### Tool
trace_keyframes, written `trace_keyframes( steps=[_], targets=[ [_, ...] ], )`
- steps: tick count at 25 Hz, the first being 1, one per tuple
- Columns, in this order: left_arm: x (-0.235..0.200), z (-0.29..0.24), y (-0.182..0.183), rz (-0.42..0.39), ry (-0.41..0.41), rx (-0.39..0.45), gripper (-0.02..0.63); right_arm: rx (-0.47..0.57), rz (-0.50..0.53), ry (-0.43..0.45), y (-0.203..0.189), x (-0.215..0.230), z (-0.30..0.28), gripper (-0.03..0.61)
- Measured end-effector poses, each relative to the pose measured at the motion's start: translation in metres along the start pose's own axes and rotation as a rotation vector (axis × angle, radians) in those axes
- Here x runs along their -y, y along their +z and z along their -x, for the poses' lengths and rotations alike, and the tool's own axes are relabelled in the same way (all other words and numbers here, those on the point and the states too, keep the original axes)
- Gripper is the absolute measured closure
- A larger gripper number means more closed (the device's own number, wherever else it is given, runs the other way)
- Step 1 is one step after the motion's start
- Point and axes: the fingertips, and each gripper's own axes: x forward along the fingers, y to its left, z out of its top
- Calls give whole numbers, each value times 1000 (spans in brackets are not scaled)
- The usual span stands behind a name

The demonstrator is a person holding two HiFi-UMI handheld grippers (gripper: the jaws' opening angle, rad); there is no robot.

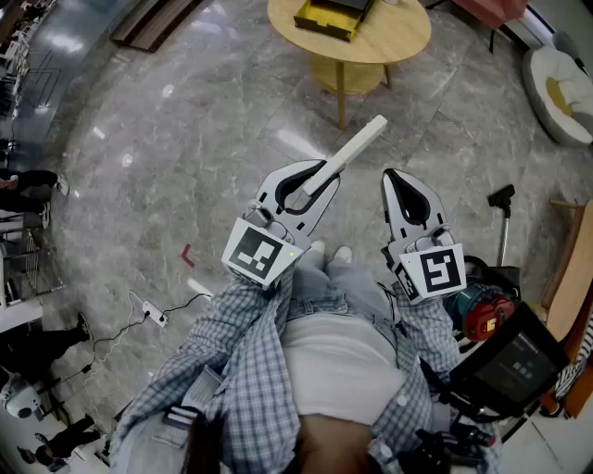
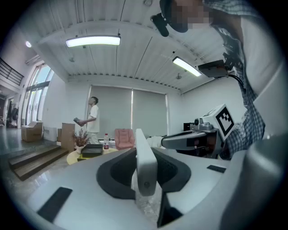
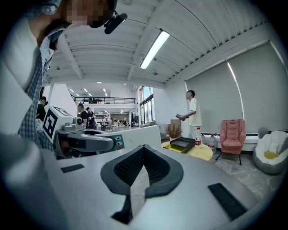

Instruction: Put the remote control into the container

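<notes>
Half of the job looks done — the remote control [image 1: 350,148] is off any surface, clamped between the jaws of the left gripper [image 1: 315,178] and sticking out well past their tips toward the round table [image 1: 398,51]. The right gripper [image 1: 389,176] has its jaws together on nothing. The container [image 1: 326,17] — a dark tray with a yellow edge — sits on that table, well apart from the person, with bare floor [image 1: 185,139] between. What is left, by my reading, is the approach to the table, lowering the remote into the tray and releasing it. Whether the tray holds anything I cannot tell.
</notes>
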Motion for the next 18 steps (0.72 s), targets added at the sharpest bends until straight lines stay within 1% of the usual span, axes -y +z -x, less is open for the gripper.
trace_keyframes(
  steps=[6, 9, 11, 14, 16, 18],
  targets=[
    [1, -1, -6, -9, 3, 2, 520, 6, -11, -4, -4, 3, 3, 572],
    [0, -2, -6, -4, 15, -1, 520, 8, 3, -12, -4, 9, 5, 572],
    [-2, -1, -5, -13, 29, 0, 520, 9, 15, -15, -2, 12, 9, 572],
    [-4, 4, 1, 3, 55, 4, 520, -1, 36, -15, 2, 17, 13, 572],
    [-5, 5, 5, -4, 61, 9, 520, -12, 53, -18, 2, 21, 12, 572],
    [-8, 2, 6, -6, 79, 7, 520, -11, 52, -17, 2, 27, 10, 572]
  ],
)
